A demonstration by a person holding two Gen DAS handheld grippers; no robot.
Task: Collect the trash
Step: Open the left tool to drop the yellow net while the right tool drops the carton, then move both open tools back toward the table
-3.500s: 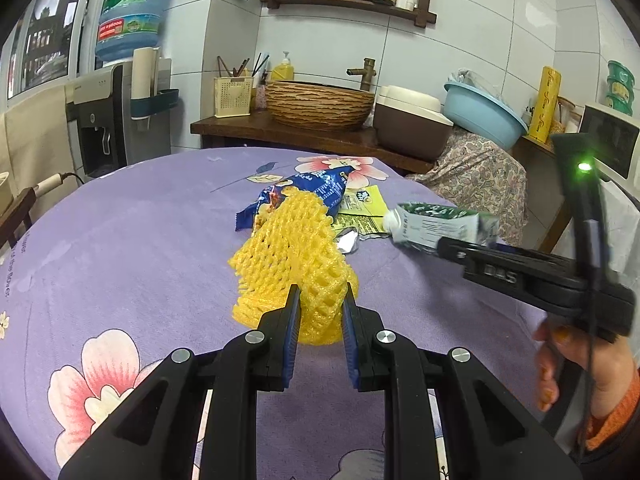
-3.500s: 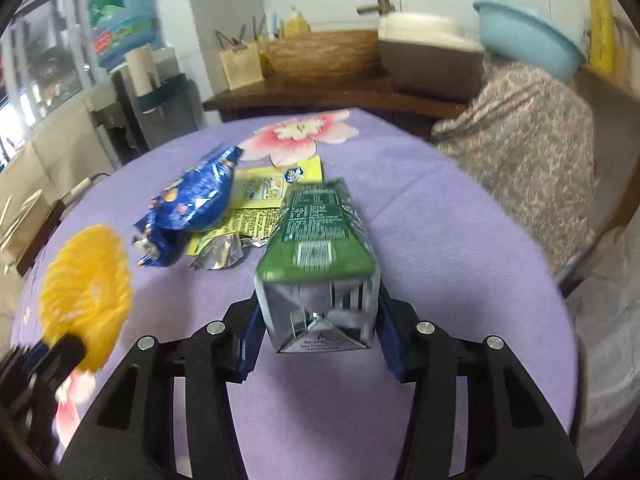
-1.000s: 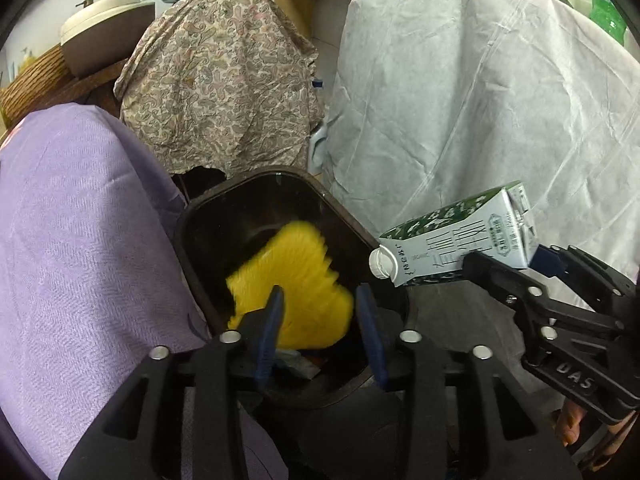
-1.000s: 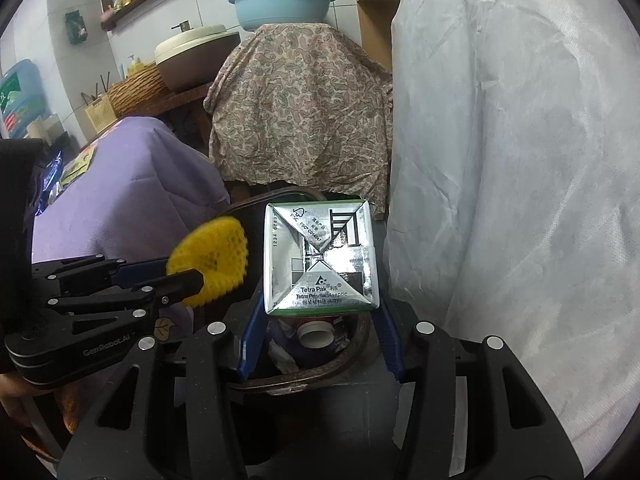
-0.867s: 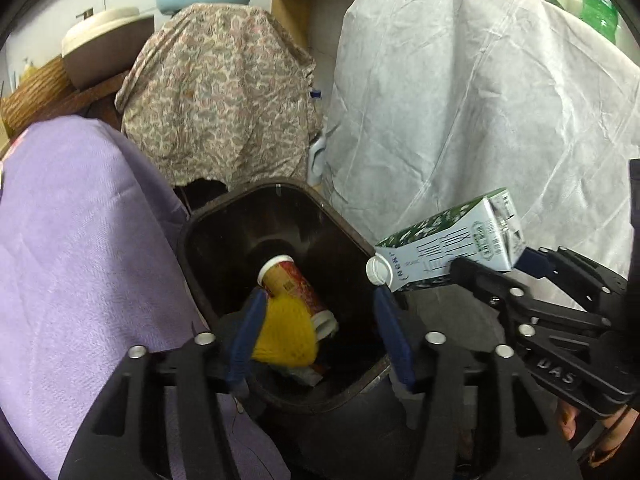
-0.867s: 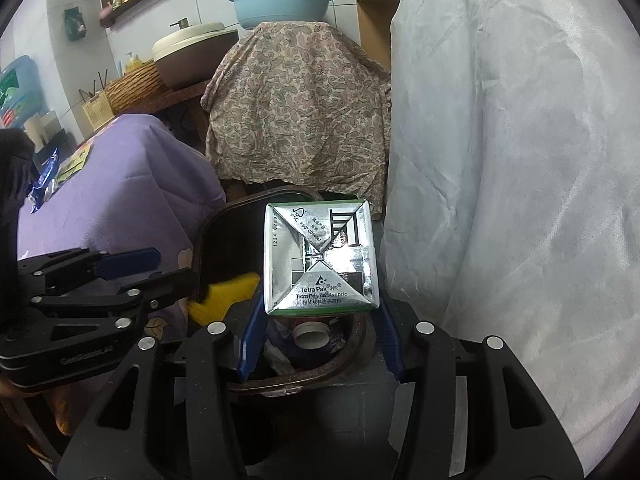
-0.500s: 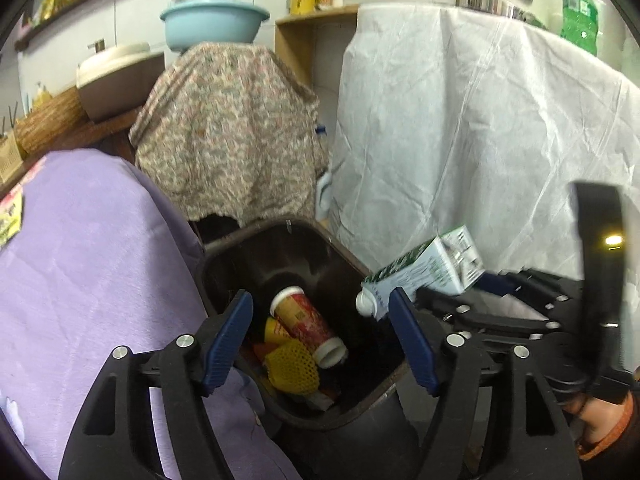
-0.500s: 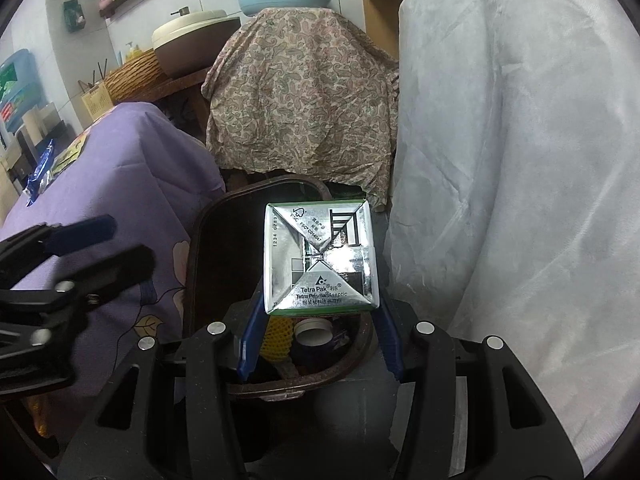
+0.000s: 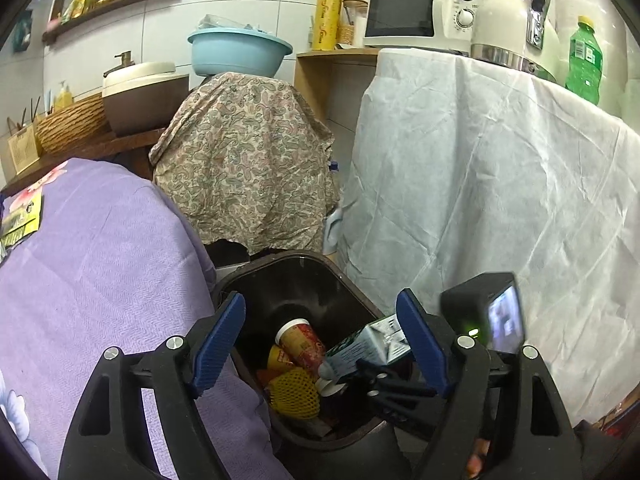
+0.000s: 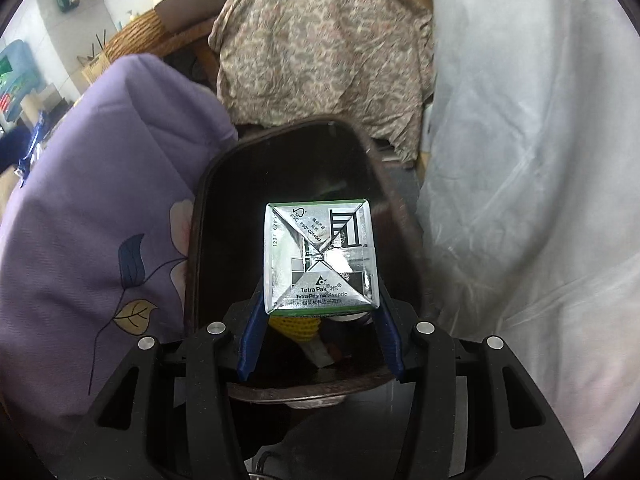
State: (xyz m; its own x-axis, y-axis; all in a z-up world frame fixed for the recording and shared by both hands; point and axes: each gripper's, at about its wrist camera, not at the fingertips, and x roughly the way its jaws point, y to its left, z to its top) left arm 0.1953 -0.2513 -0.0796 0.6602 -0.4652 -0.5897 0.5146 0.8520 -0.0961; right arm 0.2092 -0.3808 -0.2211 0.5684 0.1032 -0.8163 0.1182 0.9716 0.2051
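The bin (image 9: pixel 360 304) stands between the cloth-covered table (image 9: pixel 100 260) at its 9 o'clock and the draped counter (image 9: pixel 480 184) at its 3 o'clock, with a draped stand (image 9: pixel 244 160) at 12 o'clock. In the bin lie a paper cup (image 9: pixel 298 340) and, at its 6 o'clock, a foam net (image 9: pixel 294 396). The carton (image 10: pixel 320 258) sits over the bin's opening.

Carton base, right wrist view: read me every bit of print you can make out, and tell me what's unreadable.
All on the carton, held in the right gripper:
"Tetra Pak"
"Tetra Prisma Aseptic"
"FSC", with a tree logo; the code beside it is too small to read.
"1234 678", running up the left edge.
Chinese print: too small.
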